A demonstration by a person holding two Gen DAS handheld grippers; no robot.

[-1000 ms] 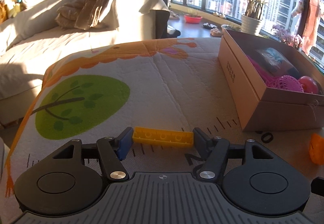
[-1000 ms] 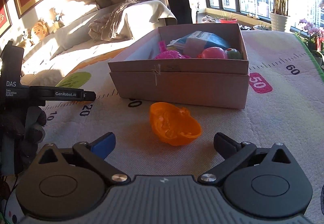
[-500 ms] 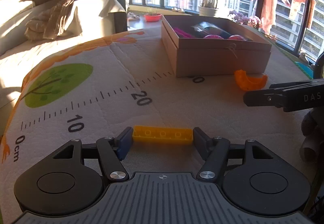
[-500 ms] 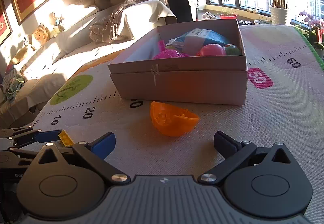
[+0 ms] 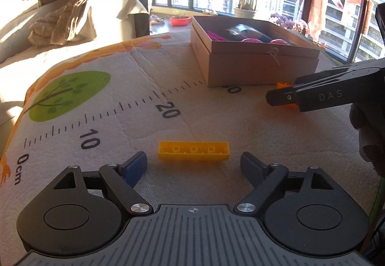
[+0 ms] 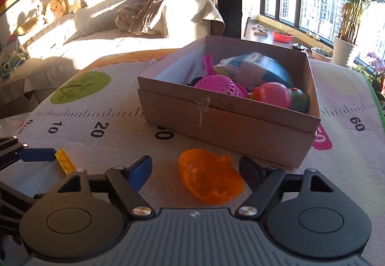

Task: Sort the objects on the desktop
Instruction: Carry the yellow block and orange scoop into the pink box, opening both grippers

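Observation:
A yellow toy brick [image 5: 193, 150] lies on the printed mat just ahead of my left gripper [image 5: 193, 166], which is open and empty. The brick also shows at the left of the right wrist view [image 6: 64, 164]. My right gripper [image 6: 195, 168] is open, its fingers either side of an orange plastic shell [image 6: 210, 179] lying on the mat. The shell peeks out behind the right gripper in the left wrist view [image 5: 283, 85]. A cardboard box [image 6: 231, 119] behind the shell holds a pink mesh ball, a pink ball, a green ball and a blue packet.
The mat [image 5: 134, 107] carries a ruler print and a green tree. A sofa with a crumpled blanket [image 6: 154, 13] stands behind the table. Windows and potted plants [image 6: 346, 32] are at the right. The right gripper's side [image 5: 320, 95] reaches in from the right.
My left gripper opened and let go of the yellow brick, which now lies on the mat ahead of it. My right gripper moved closer, straddling the orange shell.

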